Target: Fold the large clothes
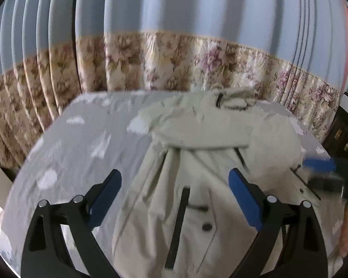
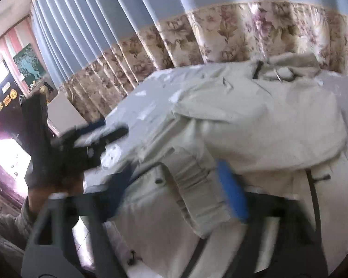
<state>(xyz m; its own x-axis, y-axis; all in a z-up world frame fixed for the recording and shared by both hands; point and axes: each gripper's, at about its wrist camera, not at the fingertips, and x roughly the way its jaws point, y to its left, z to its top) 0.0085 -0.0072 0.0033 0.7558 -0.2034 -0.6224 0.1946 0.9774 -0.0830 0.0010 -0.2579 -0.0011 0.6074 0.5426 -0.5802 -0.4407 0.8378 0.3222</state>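
The jacket [image 1: 197,185] is spread on the bed [image 1: 81,143] with both sleeves folded across, the body left unfolded, while left claw [image 1: 174,199] and right claw [image 2: 174,199] are held released.

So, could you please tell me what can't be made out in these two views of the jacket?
- Jacket hem: cut off by the bottom edge, left wrist view.
- Right gripper: motion-blurred at the right edge, left wrist view.
- Left gripper: blurred, right wrist view.
- Far sleeve: hidden by the folded body, right wrist view.
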